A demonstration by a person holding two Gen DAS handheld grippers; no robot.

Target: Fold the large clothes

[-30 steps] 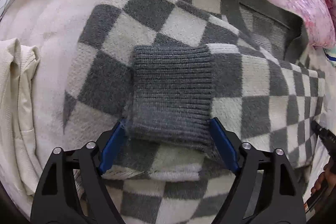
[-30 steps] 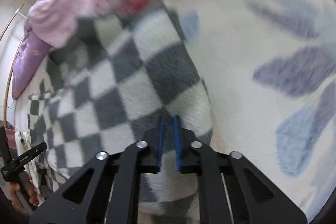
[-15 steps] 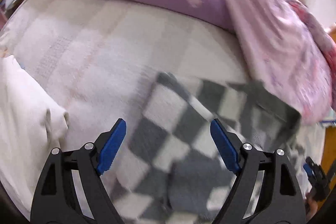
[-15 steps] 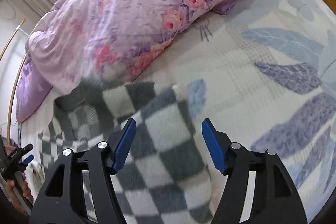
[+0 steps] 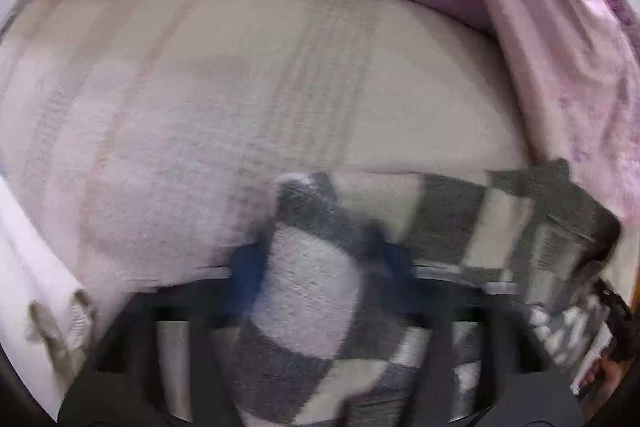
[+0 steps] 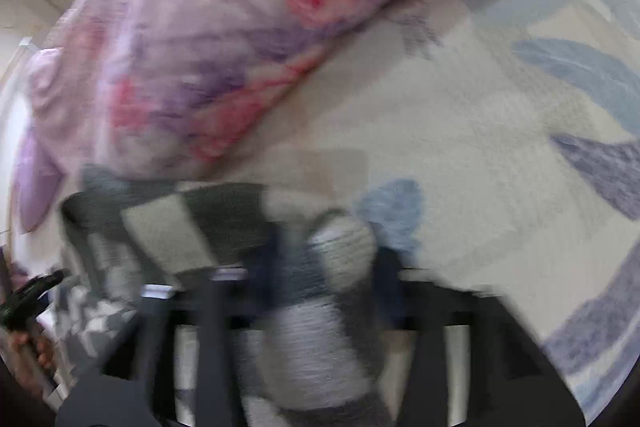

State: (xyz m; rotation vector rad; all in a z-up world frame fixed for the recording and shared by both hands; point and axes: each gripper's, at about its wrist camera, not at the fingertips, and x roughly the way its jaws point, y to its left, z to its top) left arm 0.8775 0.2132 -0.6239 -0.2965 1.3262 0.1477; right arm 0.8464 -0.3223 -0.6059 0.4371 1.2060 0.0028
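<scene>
Blue-padded left gripper (image 5: 316,263) has just been closing, jaws now pinching one top corner of the checkered sweater (image 5: 452,223); right gripper (image 6: 324,267) likewise closing w/ the other corner bunched between its pads. Prob. gripped at both ends to carry that edge over for a fold. Sweater lies on the bed sheet (image 5: 240,87) below the floral quilt (image 6: 240,27), long axis running gripper-to-gripper, neck edge towards quilt

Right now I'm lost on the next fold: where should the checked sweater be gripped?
Grip the sweater at its two far corners, coming from above, one gripper on each. The edge lies across the bed, and cloth bunches there between the left gripper and right gripper, whose jaws have just been closing.
</scene>
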